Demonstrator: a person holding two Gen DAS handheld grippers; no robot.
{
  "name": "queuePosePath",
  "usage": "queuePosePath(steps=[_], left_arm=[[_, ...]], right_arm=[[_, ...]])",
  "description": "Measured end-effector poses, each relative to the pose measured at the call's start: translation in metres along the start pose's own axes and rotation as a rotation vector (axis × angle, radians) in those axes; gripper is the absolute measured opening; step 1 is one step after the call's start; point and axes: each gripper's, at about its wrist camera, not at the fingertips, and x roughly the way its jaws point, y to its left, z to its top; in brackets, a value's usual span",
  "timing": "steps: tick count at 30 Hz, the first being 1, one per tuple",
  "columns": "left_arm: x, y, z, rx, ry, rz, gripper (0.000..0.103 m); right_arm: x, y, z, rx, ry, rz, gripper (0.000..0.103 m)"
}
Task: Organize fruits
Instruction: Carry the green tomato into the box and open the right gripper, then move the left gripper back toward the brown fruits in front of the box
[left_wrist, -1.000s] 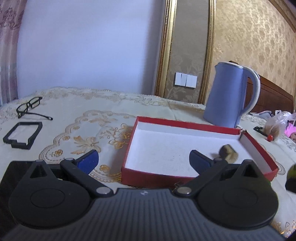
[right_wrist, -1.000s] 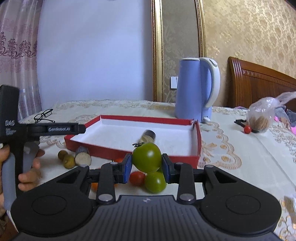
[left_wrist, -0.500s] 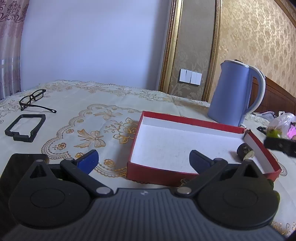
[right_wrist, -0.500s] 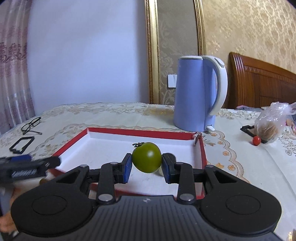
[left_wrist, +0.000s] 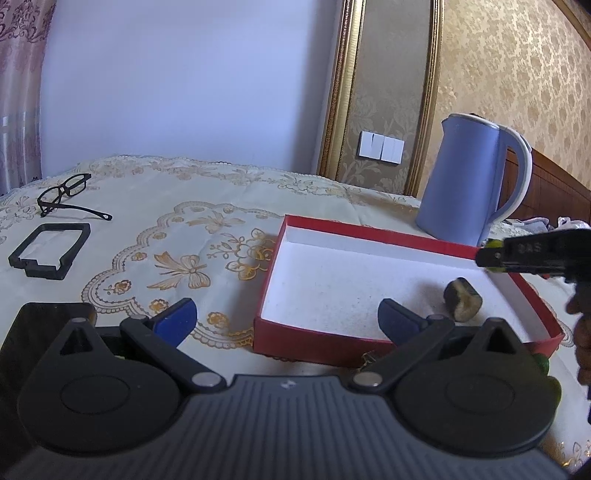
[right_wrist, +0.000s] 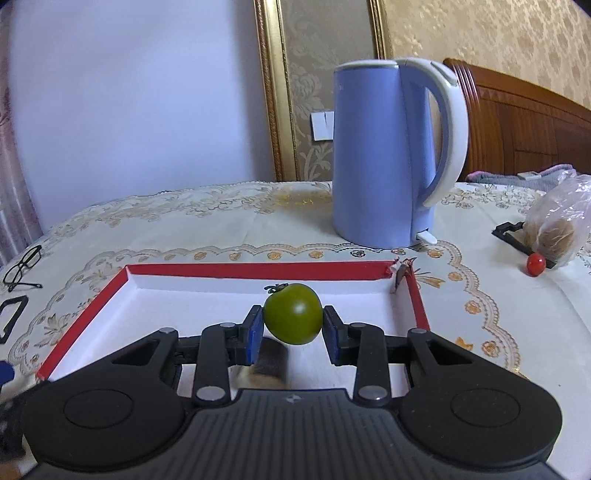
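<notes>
One green tomato (right_wrist: 292, 313), clamped in my right claw (right_wrist: 292, 328), has travelled over the red box (right_wrist: 258, 270); release next; left claw (left_wrist: 284, 317) gapes empty.

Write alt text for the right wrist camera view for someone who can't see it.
The right gripper holds a green tomato between its blue-padded fingers, above a shallow red box with a white inside. Behind the box a blue kettle stands on a cream embroidered tablecloth; a small red tomato and a plastic bag lie at right, glasses at left.
</notes>
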Motion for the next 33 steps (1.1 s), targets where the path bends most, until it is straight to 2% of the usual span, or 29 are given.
queuePosePath(steps=[5, 6, 8, 9, 10, 12, 15, 17, 20, 23, 27, 30, 33], left_arm=[[0.001, 0.000, 0.000, -0.002, 0.006, -0.001, 0.103], [0.001, 0.000, 0.000, -0.003, 0.008, -0.001, 0.103], [0.001, 0.001, 0.000, -0.005, 0.010, -0.003, 0.103], [0.002, 0.001, 0.000, -0.006, 0.011, -0.004, 0.103], [0.002, 0.001, 0.000, -0.006, 0.012, -0.003, 0.103], [0.001, 0.002, 0.000, -0.011, 0.011, -0.002, 0.103], [0.002, 0.005, 0.000, -0.032, 0.015, 0.006, 0.103], [0.003, 0.008, 0.001, -0.056, 0.022, 0.003, 0.103], [0.003, 0.014, 0.001, -0.084, 0.025, -0.002, 0.103], [0.003, 0.015, 0.001, -0.088, 0.024, -0.012, 0.103], [0.001, 0.012, 0.001, -0.070, 0.017, -0.011, 0.103], [-0.005, 0.010, 0.000, -0.055, 0.006, -0.001, 0.103], [-0.010, 0.007, -0.003, 0.001, 0.037, -0.058, 0.103]], right_arm=[[0.019, 0.007, 0.003, -0.016, 0.037, -0.036, 0.034], [0.020, 0.006, 0.003, -0.007, 0.038, -0.042, 0.039], [0.017, 0.002, 0.001, 0.018, 0.035, -0.058, 0.063], [0.014, 0.000, 0.001, 0.026, 0.031, -0.071, 0.081], [0.010, -0.001, 0.000, 0.027, 0.024, -0.086, 0.088], [-0.005, -0.004, -0.004, 0.025, 0.003, -0.112, 0.088], [-0.035, -0.017, -0.016, 0.105, -0.023, -0.118, 0.102], [-0.057, -0.022, -0.030, 0.151, -0.065, -0.108, 0.103], [-0.091, -0.025, -0.059, 0.150, -0.129, -0.102, 0.103], [-0.118, -0.021, -0.088, 0.112, -0.193, -0.122, 0.103], [-0.141, -0.009, -0.109, 0.013, -0.245, -0.072, 0.103], [-0.145, -0.011, -0.114, 0.023, -0.261, -0.018, 0.103], [-0.139, -0.020, -0.117, 0.065, -0.207, 0.039, 0.103]])
